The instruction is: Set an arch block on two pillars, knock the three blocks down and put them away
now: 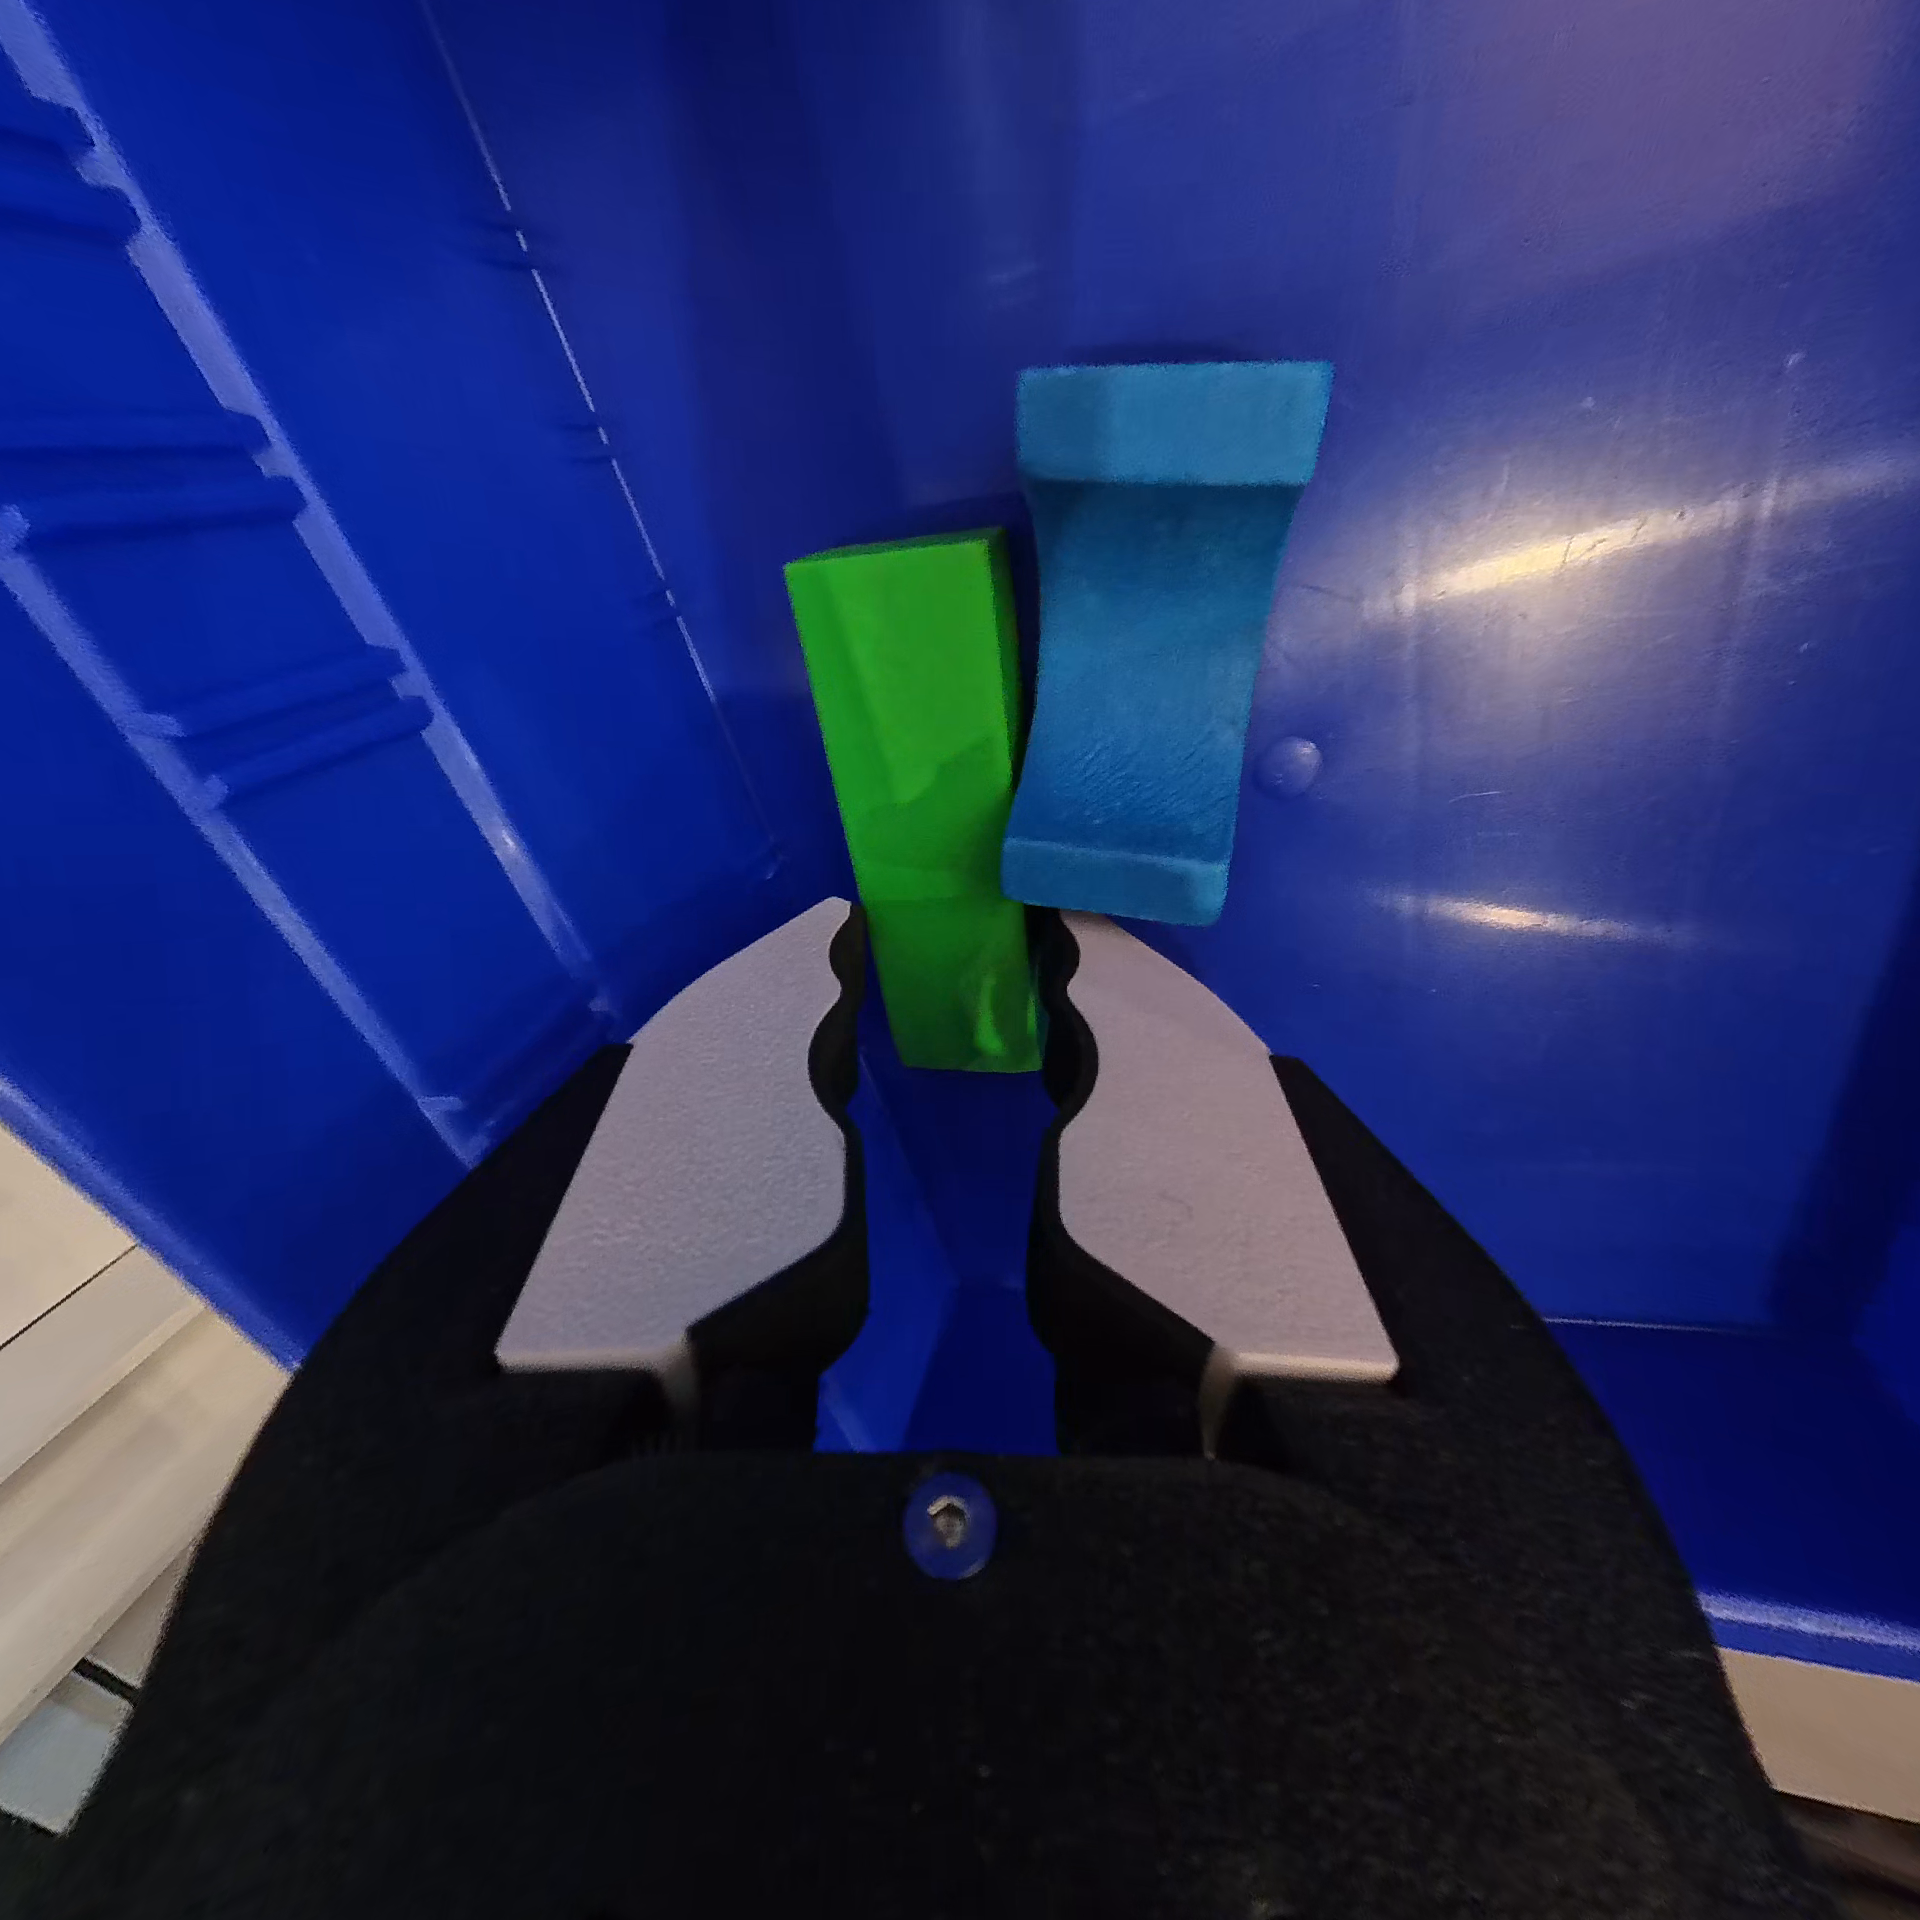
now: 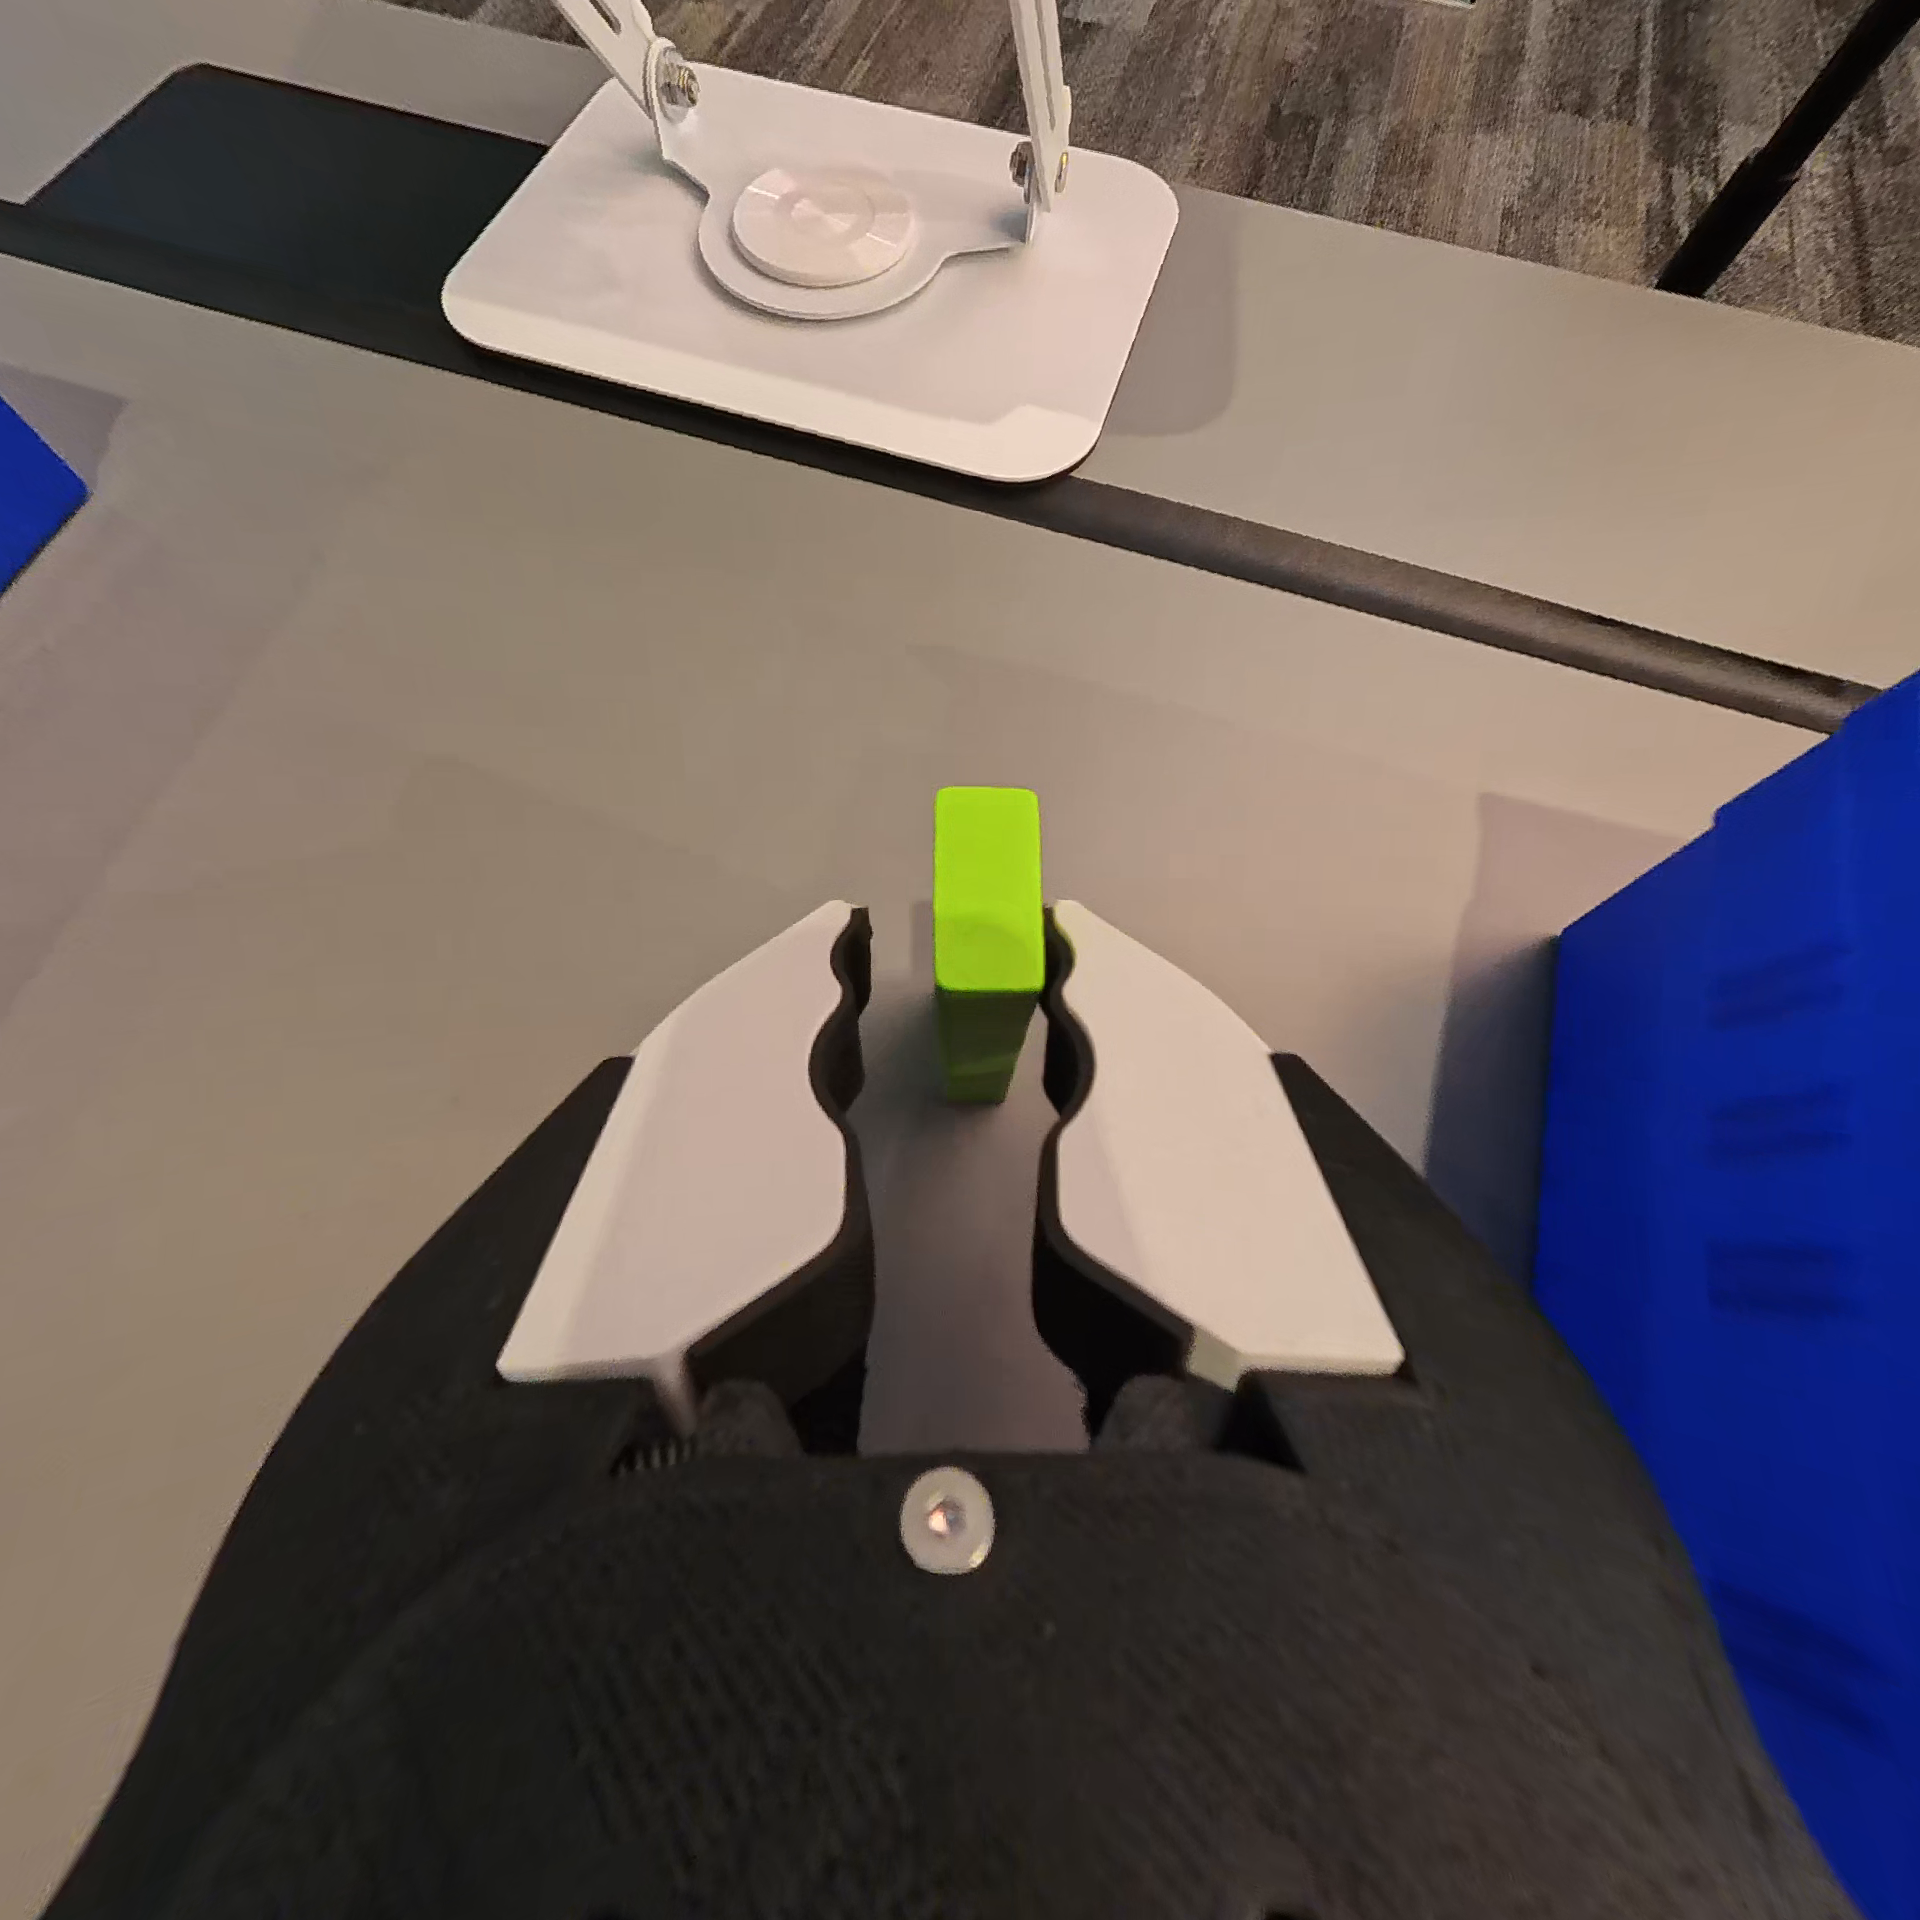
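Blue bin [image 1: 1558,416] fills the left view: left gripper [image 1: 951,935] grasps 1 green block [image 1: 914,748] just beside the arch block [image 1: 1143,644] inside. Right gripper [image 2: 956,930] straddles a lime block [image 2: 985,914] on the grey table [image 2: 416,727]; grip unclear.

The place looks like an office or lab workspace: a plain grey surface [image 2: 520,675], a white metal stand base [image 2: 810,281] at its far edge, grey-brown carpet flooring [image 2: 1351,114] beyond, and blue plastic storage bins [image 2: 1745,1195].
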`<move>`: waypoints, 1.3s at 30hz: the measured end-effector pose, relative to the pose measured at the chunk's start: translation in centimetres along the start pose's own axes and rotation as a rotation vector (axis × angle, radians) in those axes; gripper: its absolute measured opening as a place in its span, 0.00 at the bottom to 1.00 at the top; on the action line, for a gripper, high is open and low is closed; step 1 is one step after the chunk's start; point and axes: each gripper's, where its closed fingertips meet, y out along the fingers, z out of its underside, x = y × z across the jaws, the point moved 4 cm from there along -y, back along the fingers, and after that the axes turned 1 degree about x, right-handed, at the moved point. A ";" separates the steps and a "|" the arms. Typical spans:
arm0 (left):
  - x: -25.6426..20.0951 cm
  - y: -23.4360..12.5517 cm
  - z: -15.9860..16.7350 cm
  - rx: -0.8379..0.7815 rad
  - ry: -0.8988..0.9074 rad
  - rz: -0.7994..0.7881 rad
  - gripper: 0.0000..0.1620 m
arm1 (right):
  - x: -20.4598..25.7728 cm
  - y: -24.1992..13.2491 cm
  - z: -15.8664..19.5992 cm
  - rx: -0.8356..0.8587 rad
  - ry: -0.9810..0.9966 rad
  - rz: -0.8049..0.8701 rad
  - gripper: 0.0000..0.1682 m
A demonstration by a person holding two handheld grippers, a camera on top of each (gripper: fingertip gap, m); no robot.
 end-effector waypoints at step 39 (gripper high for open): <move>-20.6 -28.1 3.4 -1.313 0.650 0.375 0.19 | 13.3 -18.4 -6.9 -0.501 0.240 -1.130 0.34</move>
